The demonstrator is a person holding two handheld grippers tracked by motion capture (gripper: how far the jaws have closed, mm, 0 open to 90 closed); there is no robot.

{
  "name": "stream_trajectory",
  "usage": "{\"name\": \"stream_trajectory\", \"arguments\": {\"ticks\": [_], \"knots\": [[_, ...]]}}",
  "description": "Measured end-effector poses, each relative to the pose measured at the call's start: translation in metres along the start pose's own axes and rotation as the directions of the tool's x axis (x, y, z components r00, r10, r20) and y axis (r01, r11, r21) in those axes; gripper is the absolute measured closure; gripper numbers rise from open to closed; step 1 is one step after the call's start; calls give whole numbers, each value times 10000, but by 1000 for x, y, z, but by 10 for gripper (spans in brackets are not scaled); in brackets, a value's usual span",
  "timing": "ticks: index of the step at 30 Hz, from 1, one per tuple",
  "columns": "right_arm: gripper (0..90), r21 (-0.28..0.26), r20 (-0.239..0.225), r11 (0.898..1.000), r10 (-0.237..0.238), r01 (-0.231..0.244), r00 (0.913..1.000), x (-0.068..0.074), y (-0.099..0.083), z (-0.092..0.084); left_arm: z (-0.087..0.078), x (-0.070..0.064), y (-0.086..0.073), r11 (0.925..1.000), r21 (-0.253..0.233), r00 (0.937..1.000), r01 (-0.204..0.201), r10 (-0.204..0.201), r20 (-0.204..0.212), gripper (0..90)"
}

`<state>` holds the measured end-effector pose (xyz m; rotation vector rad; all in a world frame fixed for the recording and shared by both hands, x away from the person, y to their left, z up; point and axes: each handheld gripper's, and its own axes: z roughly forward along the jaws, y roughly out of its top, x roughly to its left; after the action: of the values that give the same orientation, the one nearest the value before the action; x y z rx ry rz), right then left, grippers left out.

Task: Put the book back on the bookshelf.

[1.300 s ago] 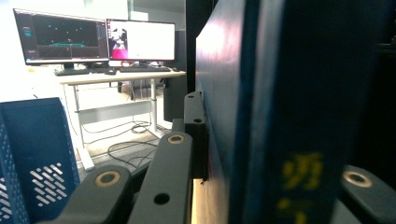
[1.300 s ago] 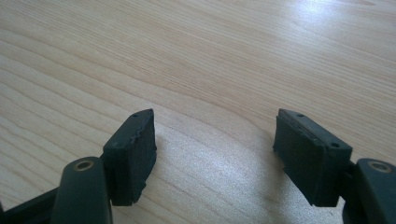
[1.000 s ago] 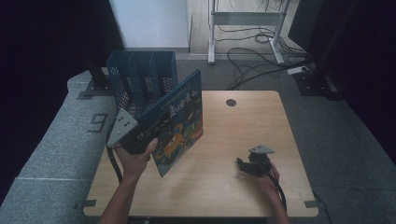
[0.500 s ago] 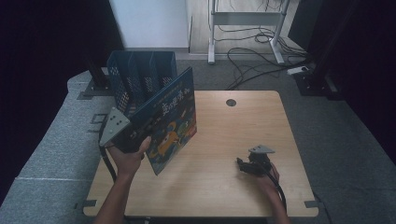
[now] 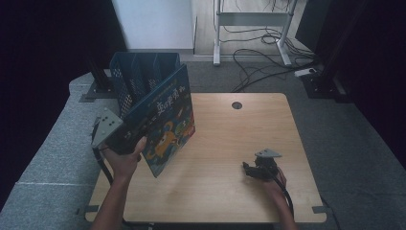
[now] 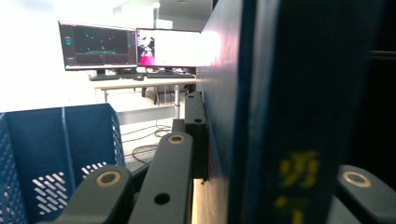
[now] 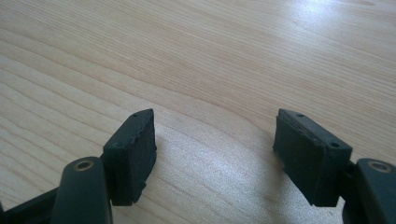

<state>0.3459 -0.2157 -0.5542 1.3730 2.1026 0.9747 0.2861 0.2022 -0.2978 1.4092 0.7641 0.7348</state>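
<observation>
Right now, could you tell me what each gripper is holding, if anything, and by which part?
The left gripper is clamped on the blue picture book at its spine edge, holding it upright beside the blue basket. The right gripper holds nothing; its jaws stand open over the table.

Book hides blue basket's near wall and table's far left corner. Book's title characters too small to read. Left tool tips hidden behind book.

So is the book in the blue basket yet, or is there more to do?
Not yet. The left gripper has already lifted the book off the table, jaws shut on it, tilted beside the blue basket. Sliding it in looks left. The right gripper rests open on the table.
</observation>
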Motion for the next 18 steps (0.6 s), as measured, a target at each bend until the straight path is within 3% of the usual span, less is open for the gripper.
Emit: {"name": "stream_trajectory", "arguments": {"ticks": [18], "knots": [[288, -11, 7, 10000, 14, -14, 10000, 0, 0, 0, -18, 20, 5, 10000, -19, 9983, -59, 58, -576, 825]]}}
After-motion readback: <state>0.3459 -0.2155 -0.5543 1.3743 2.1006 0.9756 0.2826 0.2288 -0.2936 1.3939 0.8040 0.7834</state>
